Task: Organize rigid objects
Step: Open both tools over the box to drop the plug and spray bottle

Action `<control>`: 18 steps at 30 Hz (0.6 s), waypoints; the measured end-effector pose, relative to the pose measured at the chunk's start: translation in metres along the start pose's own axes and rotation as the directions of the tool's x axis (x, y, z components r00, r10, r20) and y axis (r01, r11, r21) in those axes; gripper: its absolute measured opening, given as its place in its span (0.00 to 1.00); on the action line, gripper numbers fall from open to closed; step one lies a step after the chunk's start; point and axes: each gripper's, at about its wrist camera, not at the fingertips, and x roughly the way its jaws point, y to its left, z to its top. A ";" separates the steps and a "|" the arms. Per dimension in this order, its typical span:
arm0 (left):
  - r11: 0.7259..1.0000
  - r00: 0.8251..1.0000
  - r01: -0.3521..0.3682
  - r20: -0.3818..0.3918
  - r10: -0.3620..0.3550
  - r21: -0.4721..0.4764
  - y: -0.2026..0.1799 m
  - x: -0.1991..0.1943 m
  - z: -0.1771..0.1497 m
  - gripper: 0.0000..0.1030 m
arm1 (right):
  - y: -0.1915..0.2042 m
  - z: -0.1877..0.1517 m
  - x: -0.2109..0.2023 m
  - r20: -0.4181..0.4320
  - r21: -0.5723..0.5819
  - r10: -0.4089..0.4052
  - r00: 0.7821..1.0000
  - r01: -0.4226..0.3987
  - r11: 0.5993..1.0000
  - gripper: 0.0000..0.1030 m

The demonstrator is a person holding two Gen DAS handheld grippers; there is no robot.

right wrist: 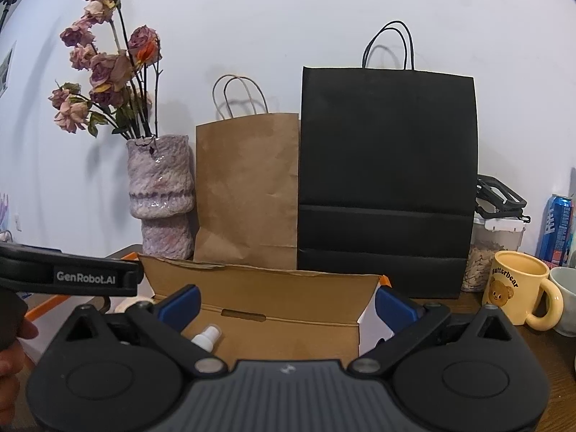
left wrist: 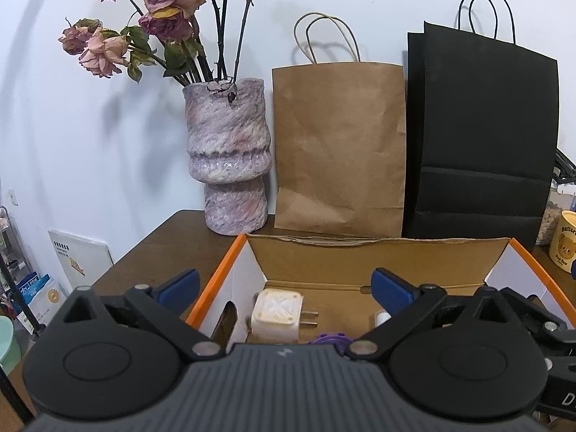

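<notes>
Here the brown table (left wrist: pixel 151 252) carries everything: against the white wall stand a black paper bag (right wrist: pixel 387 187), a kraft paper bag (right wrist: pixel 248 187) touching its left side, and a mottled pink-grey vase (left wrist: pixel 228 158) of dried roses (left wrist: pixel 158 18) left of that. In front of them sits an open cardboard box (left wrist: pixel 360 259) with orange edges and white inner walls. A yellow bear mug (right wrist: pixel 518 288) stands on the table to the right of the box, with a white cup, a blue can and a clear lidded container near it.

The left gripper (left wrist: pixel 284 288) hangs over the box's left part, tilted somewhat downward, its blue-padded jaws spread wide with nothing between them. The right gripper (right wrist: pixel 286 302) points over the box's right part, likewise slightly downward and released, holding nothing; the left gripper's black body crosses the left edge of its view, with part of a hand below it.

On the box floor lie a white plug adapter (left wrist: pixel 275 318) with prongs pointing right, a purple object (left wrist: pixel 329 340) just beside it, partly hidden, and a small white spray bottle (right wrist: pixel 207 336)
</notes>
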 end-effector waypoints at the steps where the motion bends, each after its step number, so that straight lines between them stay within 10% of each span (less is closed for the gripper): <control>1: 1.000 1.000 0.002 0.000 -0.002 -0.001 0.000 0.000 0.000 1.00 | 0.000 0.000 0.000 -0.001 0.001 0.001 1.000 -0.001 1.000 1.00; 18: 1.000 1.000 0.011 -0.010 -0.011 -0.003 0.002 -0.014 -0.004 1.00 | 0.003 -0.001 -0.021 0.024 -0.006 0.000 1.000 0.000 1.000 1.00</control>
